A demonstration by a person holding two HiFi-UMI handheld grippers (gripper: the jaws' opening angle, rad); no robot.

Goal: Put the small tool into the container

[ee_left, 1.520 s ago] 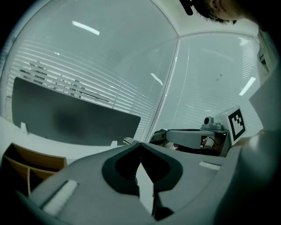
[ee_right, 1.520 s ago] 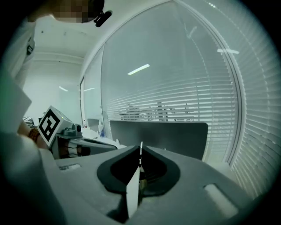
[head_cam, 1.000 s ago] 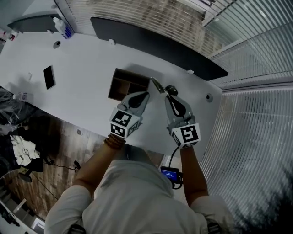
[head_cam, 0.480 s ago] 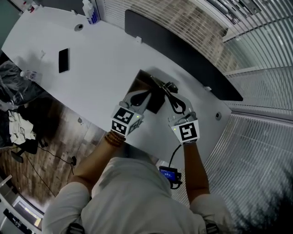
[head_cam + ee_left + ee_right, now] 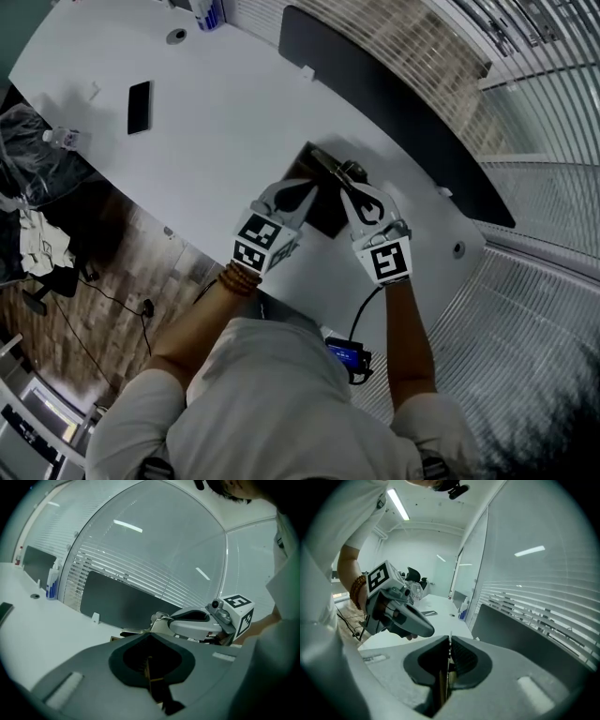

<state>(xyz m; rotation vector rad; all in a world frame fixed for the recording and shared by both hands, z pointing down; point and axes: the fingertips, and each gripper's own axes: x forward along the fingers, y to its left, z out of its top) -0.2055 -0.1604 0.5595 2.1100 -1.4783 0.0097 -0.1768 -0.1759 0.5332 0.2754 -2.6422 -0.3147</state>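
A brown open container [image 5: 325, 217] stands on the white table [image 5: 216, 131], mostly hidden beneath both grippers. My left gripper [image 5: 302, 190] is shut on the container's thin brown wall [image 5: 148, 667], at its near left side. Shut on the small metal tool [image 5: 327, 162], my right gripper [image 5: 351, 184] keeps it over the container's far edge. In the right gripper view the tool's thin blade [image 5: 449, 651] stands upright between the pads. The left gripper view shows the right gripper [image 5: 199, 621] close ahead with the tool's metal end [image 5: 158, 618] sticking out.
A black phone [image 5: 139, 94] lies at the table's far left, and a blue-labelled bottle [image 5: 208, 11] stands at the top. A long dark panel [image 5: 394, 103] runs along the far edge. A cable [image 5: 361, 314] hangs from the right gripper over the near edge.
The view has swung, so the table sits differently in frame. The right gripper with the tool has closed in on the left gripper, over the container. Both grips look unchanged.
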